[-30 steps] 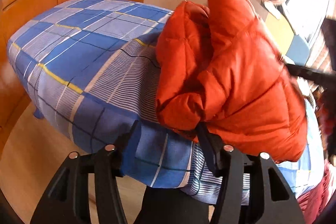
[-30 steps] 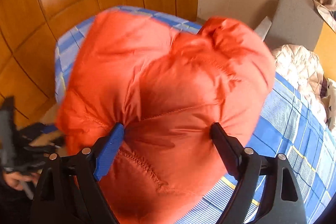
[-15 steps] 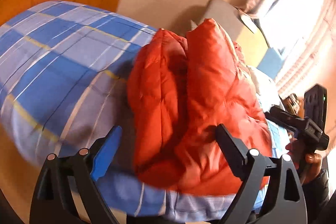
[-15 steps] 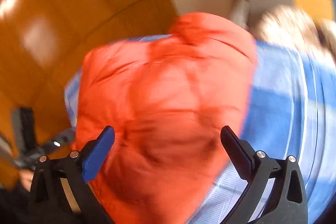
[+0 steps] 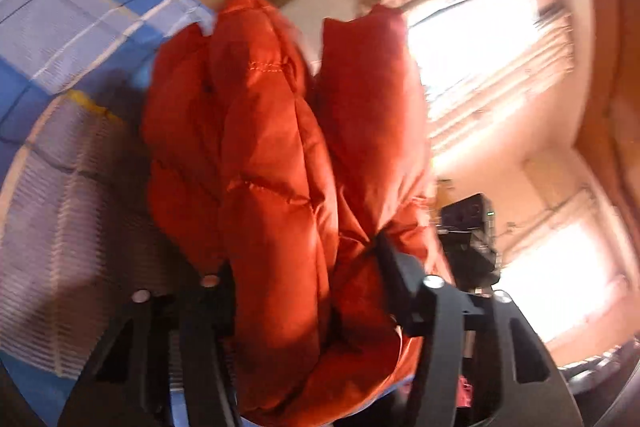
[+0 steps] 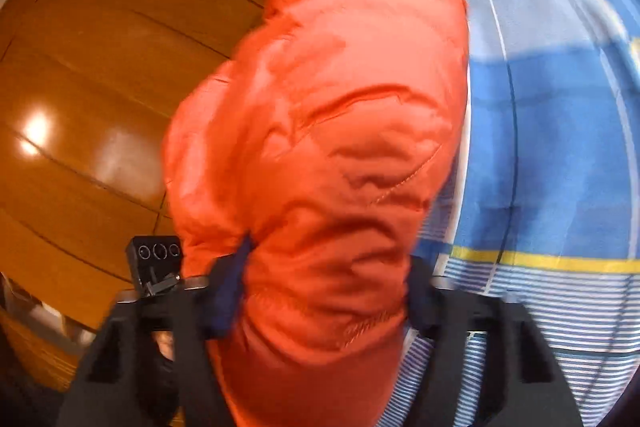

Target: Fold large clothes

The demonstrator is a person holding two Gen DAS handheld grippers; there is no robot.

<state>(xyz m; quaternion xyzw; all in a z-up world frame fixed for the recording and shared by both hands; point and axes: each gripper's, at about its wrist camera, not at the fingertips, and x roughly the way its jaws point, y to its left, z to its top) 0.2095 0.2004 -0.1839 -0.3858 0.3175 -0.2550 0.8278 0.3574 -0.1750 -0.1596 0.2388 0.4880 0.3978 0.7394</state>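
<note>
The left gripper (image 5: 304, 267) has its jaws drawn in on a thick fold of cloth, one finger (image 5: 394, 263) pressed into it from the right. The right gripper (image 6: 328, 267) is likewise clamped, its blue-padded finger (image 6: 234, 279) dug in on the left, the other mostly buried.

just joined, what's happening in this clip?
A person with two handheld grippers is folding a puffy orange jacket over a bed with a blue plaid sheet. The left gripper and the right gripper are each clamped on a thick bunch of the jacket, which looks bundled and lifted rather than laid flat. Both views are motion-blurred.
</note>
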